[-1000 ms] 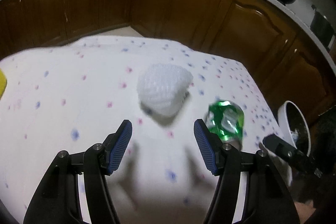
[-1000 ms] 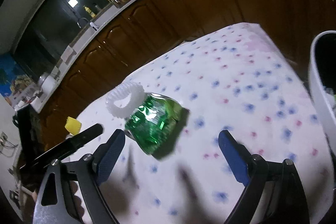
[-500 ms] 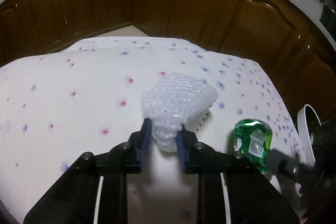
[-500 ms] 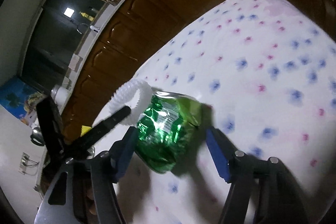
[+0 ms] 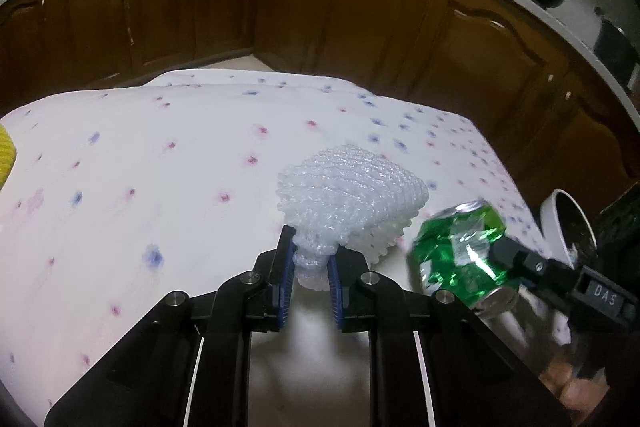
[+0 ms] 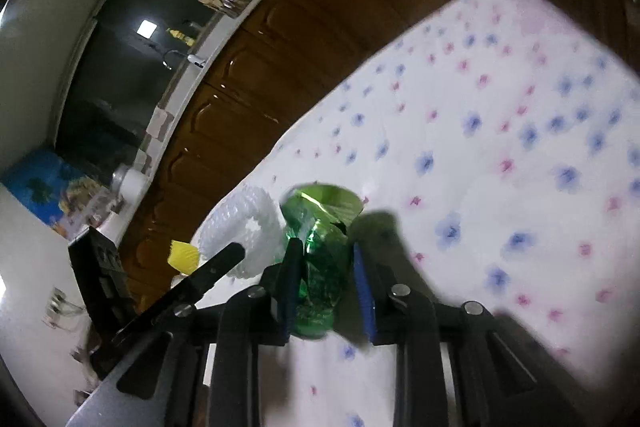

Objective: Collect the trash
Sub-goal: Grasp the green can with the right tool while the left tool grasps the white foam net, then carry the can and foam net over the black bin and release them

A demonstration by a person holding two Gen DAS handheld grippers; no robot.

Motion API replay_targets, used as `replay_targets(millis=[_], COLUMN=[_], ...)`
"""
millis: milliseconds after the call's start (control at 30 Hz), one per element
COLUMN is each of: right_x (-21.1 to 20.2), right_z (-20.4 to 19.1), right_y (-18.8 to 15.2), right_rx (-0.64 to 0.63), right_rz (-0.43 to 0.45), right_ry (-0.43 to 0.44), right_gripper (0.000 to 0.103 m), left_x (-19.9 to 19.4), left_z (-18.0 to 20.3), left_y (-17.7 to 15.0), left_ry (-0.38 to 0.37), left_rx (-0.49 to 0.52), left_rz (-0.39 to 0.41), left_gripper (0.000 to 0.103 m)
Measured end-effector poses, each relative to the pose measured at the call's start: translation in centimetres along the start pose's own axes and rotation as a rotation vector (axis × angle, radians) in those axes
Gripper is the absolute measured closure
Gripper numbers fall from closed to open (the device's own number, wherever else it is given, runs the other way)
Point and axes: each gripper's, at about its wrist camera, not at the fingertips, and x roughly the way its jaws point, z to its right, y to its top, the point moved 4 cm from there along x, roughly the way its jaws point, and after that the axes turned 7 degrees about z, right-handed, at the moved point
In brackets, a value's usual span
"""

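My left gripper [image 5: 311, 269] is shut on the near end of a white foam net sleeve [image 5: 352, 195], which lies on the flowered tablecloth [image 5: 160, 167]. A crushed green can [image 5: 460, 251] is just right of it, held by my right gripper. In the right wrist view my right gripper [image 6: 326, 285] is shut on the green can [image 6: 320, 227], lifted slightly off the cloth. The foam sleeve [image 6: 244, 231] shows left of the can.
A white bin [image 5: 560, 223] stands off the table's right edge. A yellow object [image 5: 6, 159] lies at the table's far left; it also shows in the right wrist view [image 6: 182, 257]. Brown cabinets [image 5: 280, 7] ring the table.
Both grippers went from open to shut: the left closed on the foam sleeve, the right closed on the green can and tilted it up off the cloth.
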Motion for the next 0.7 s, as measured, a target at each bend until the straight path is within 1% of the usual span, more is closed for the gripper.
replay_targets(millis=[133, 200, 267, 300, 433, 500, 600, 667, 700], right_x=[-3.3, -5.2, -6.2, -6.4, -6.4, -5.8, -4.9, -4.0, -3.3], right_z=[-0.8, -1.2, -1.5, -1.4, -0.9, -0.5, -0.2, -0.4, -0.5], right_y=[0.2, 0.1, -0.3, -0.7, -2.4, -3.1, -3.7, -4.0, -4.2], right_rx=[-0.121, -0.214, -0.283, -0.303, -0.312, -0.279, -0.259, -0.233, -0.219], right_rz=[0.05, 0.068, 0.059, 0.029, -0.054, -0.092, -0.124, -0.159, -0.176], right_ry=[-0.053, -0.117, -0.16, -0.172, -0.174, -0.144, -0.126, -0.086, -0.069], right_gripper=[0.078, 0.078, 0.078, 0.078, 0.077, 0.075, 0.074, 0.074, 0.068], left_x=[-2.0, -2.5, -3.0, -3.2, -3.3, -3.2, -3.4, -3.5, -3.5], left_z=[1.6, 2.2, 2.9, 3.3, 3.8, 3.7, 3.5, 3.2, 3.2], left_y=[-1.1, -1.6, -2.2, -2.4, -3.2, -3.5, -3.8, -3.8, -3.9], left_ry=[-0.044, -0.062, -0.079, -0.084, -0.095, -0.097, -0.094, -0.095, -0.097], left_rx=[0.015, 0.015, 0.022, 0.027, 0.032, 0.028, 0.025, 0.023, 0.023], left_rz=[0.006, 0.0, -0.004, -0.004, -0.02, -0.027, -0.034, -0.037, -0.04], left_gripper=[0.089, 0.089, 0.089, 0.089, 0.089, 0.089, 0.089, 0.089, 0.089])
